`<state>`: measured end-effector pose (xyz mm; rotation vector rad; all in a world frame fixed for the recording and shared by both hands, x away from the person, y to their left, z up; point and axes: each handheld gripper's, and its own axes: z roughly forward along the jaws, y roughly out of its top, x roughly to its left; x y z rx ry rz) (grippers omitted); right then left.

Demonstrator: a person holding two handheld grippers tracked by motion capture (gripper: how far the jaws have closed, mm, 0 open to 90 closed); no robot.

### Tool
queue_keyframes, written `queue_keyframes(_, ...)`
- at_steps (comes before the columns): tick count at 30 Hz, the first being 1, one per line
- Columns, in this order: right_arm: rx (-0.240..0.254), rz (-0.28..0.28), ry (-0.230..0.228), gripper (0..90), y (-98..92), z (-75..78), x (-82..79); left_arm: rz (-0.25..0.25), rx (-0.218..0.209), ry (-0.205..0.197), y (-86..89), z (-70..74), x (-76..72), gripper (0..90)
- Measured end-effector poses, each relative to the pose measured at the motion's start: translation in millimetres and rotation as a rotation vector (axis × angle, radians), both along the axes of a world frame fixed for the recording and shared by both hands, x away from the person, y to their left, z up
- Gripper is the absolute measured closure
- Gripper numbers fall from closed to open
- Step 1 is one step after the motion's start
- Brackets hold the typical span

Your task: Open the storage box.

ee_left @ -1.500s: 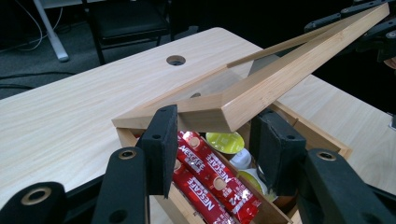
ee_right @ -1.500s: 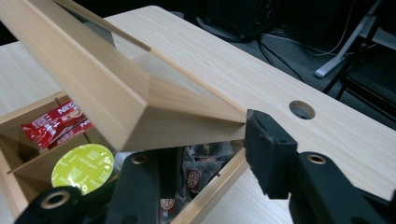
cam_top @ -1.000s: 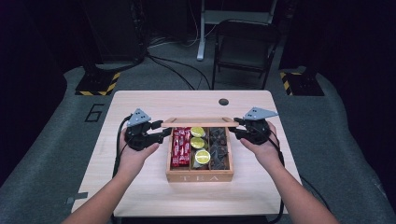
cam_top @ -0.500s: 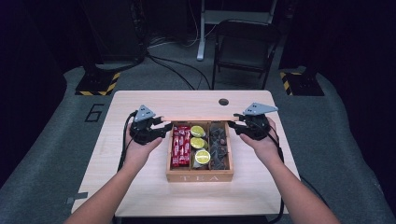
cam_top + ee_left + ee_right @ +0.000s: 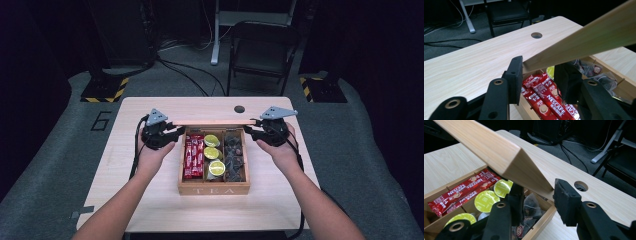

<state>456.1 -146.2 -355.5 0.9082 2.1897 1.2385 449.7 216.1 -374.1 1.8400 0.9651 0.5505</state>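
- High view first: we have the wooden lid (image 5: 212, 122) raised at the far edge of the tea box (image 5: 214, 189), level from side to side, one end at each of our grippers.
- Our left gripper (image 5: 176, 133) has the lid's left end between its jaws; the jaws have just been closing, and in the left gripper view the lid (image 5: 584, 42) corner touches the left pad while the right jaw sits under the board, so we cannot tell whether the grip is tight.
- Our right gripper (image 5: 248, 131) is clenched on the lid's right end; in the right gripper view the lid (image 5: 499, 152) corner runs down between the two black pads of the right gripper (image 5: 537, 200).
- Under the lid, the box stands open, "TEA" on its near wall, three compartments side by side.
- Left compartment: red Nescafe sticks (image 5: 192, 156), lying lengthwise; the left gripper view has them (image 5: 544, 96) right below the jaws.
- Middle compartment: yellow-green capsules (image 5: 213, 154) in a row.
- Right compartment: dark tea bags (image 5: 234, 155), piled loosely; they lie just behind the right gripper's left jaw.
- The lid hangs over the far part of all three compartments and hides it in both gripper views.
- Out on the table (image 5: 150, 200): a round cable hole (image 5: 239, 109) just beyond the lid, apart from it.
- Beyond the table, a folding chair (image 5: 260, 55) on the grey floor, cables trailing beside it, and yellow-black striped bases (image 5: 105, 90) at both sides.
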Motion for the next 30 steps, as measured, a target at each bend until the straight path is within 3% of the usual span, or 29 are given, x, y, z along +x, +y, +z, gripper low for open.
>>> queue_keyframes(15, 0.02, -0.003, 0.006, 59.5, 0.0, 4.7, 8.3, 0.012, 0.028, 0.007, -2.5, 7.8, 7.0, 61.1)
queue_keyframes(30, 0.01, -0.036, -0.001, 54.6, 1.8, 1.1, 18.9, 0.033, 0.007, 0.017, -3.1, 13.3, 17.6, 61.4)
